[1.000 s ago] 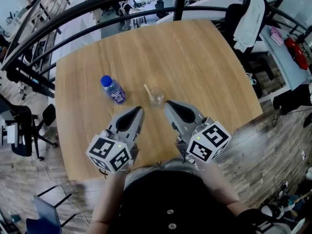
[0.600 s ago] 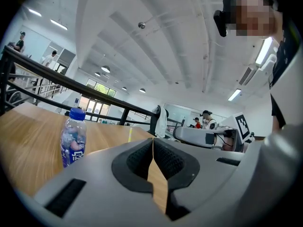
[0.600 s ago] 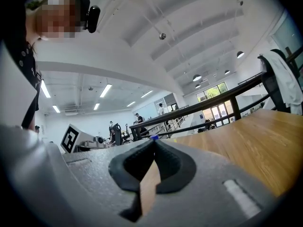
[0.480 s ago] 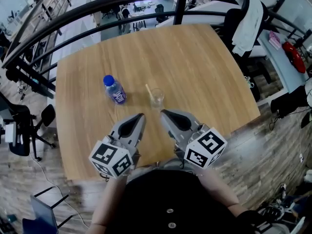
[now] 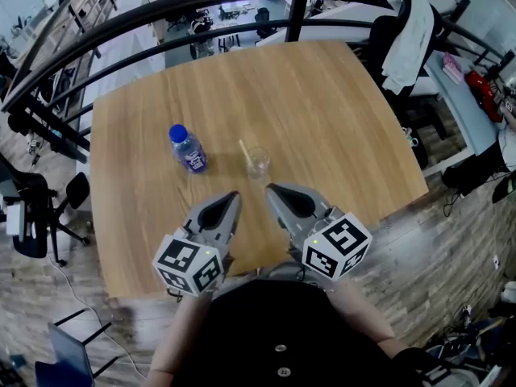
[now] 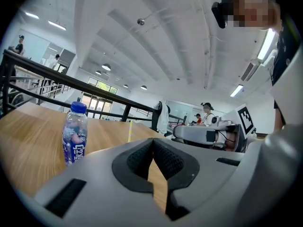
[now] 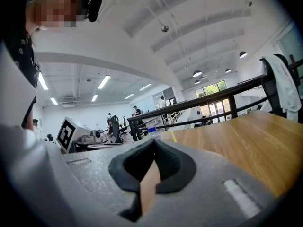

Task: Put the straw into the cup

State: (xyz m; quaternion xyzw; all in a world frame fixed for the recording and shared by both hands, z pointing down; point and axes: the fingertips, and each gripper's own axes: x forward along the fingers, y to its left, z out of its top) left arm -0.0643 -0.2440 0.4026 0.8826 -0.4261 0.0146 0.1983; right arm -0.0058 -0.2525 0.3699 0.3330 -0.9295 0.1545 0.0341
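Clear cup [image 5: 258, 161] stands mid-counter [image 5: 339, 103]. A pale straw [image 5: 243, 149] leans at its far-left rim, lower end hard to make out. Bottle [image 5: 187, 148] stands left. Nearer, left gripper [image 5: 233, 194] and right gripper [image 5: 269, 188] have fingers together, empty.

Wooden desk [image 5: 322, 95]: clear cup [image 5: 258, 161] at centre, straw [image 5: 243, 147] in it, leaning far-left. Blue-capped bottle [image 5: 187, 149] upright, left of cup. Left gripper [image 5: 233, 194] and right gripper [image 5: 269, 188] near side, tips toward cup, not touching.
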